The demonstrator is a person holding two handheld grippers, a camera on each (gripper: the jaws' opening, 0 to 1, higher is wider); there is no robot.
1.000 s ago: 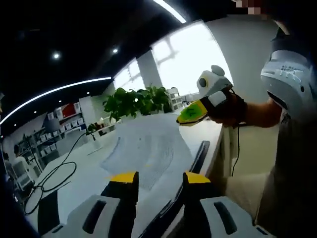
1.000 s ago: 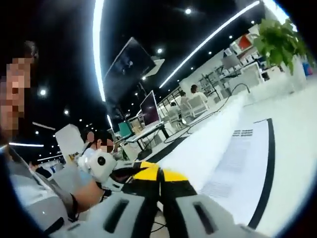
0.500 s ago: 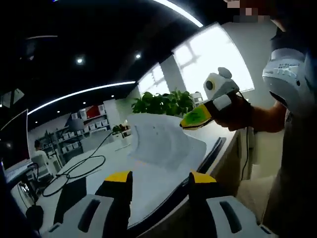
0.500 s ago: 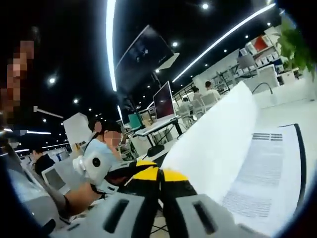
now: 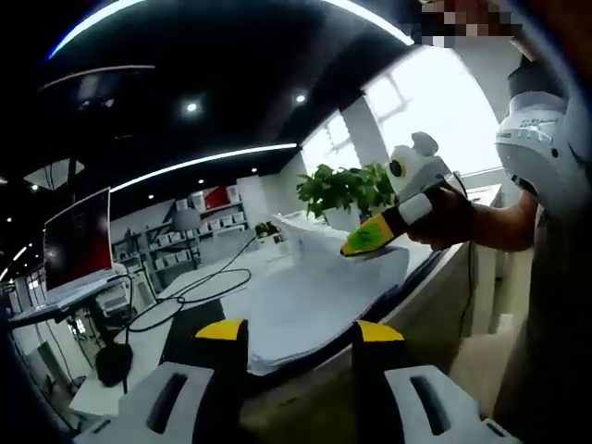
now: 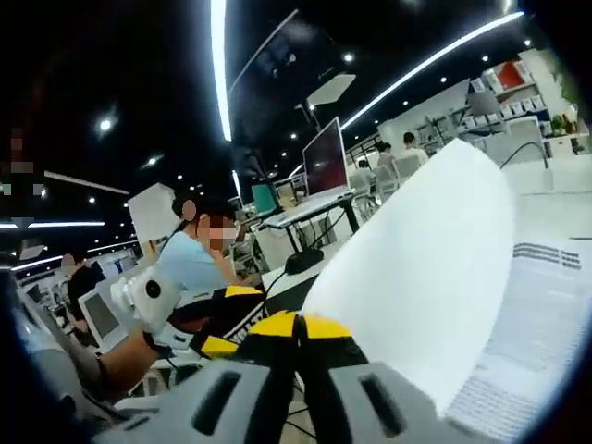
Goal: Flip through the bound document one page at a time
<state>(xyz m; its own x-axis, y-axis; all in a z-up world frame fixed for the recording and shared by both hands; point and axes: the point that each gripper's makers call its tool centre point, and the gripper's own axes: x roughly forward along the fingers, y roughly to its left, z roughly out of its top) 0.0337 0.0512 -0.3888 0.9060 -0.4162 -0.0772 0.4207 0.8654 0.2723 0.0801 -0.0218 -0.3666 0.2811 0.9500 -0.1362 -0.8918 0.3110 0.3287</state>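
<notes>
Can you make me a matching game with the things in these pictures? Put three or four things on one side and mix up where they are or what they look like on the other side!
Things:
1. right gripper
2. left gripper
3. plant
4. cable

States:
A. green leaves, behind the document
B. black, looped on the table
C. open, holding nothing
D. shut on a lifted white page

Pairs: 1-D, 2-C, 3-A, 4-B
</notes>
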